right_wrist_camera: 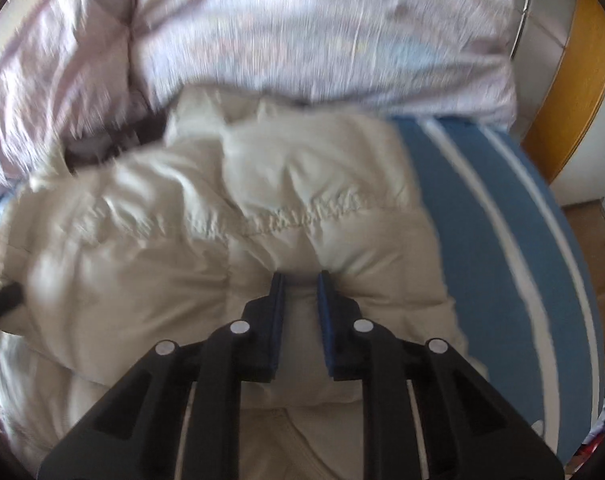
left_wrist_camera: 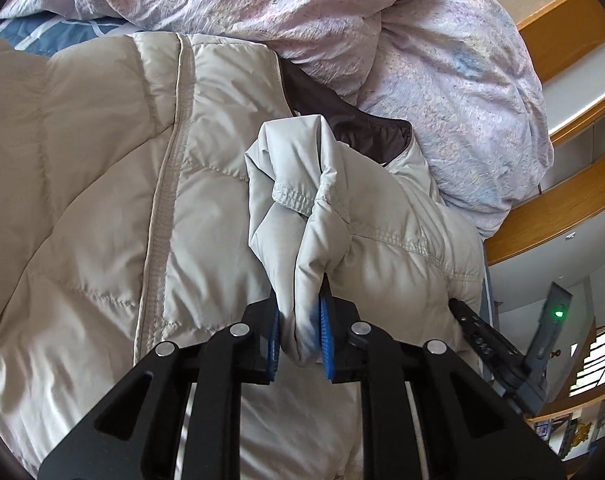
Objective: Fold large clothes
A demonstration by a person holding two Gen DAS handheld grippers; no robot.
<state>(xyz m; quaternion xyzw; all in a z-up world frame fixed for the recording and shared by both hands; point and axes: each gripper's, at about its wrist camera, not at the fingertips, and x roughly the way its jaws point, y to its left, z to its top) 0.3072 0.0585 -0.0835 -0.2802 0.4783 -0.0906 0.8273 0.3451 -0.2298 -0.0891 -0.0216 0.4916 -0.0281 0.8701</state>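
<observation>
Left wrist: striped blue bedsheet (left_wrist_camera: 42,34), pink duvet (left_wrist_camera: 342,8), wooden shelves (left_wrist_camera: 562,216).

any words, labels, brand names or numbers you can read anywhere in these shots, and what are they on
None can be read.
Cream quilted down jacket: no label or logo shows.
Pink crinkled duvet: a speckled print only, no lettering.
Blue bedsheet with white stripes: no text.
Small colourful pictures on the far wall: too small and blurred to read.

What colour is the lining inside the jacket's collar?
Dark brown. The lining shows best in the left wrist view, against the cream jacket.
</observation>
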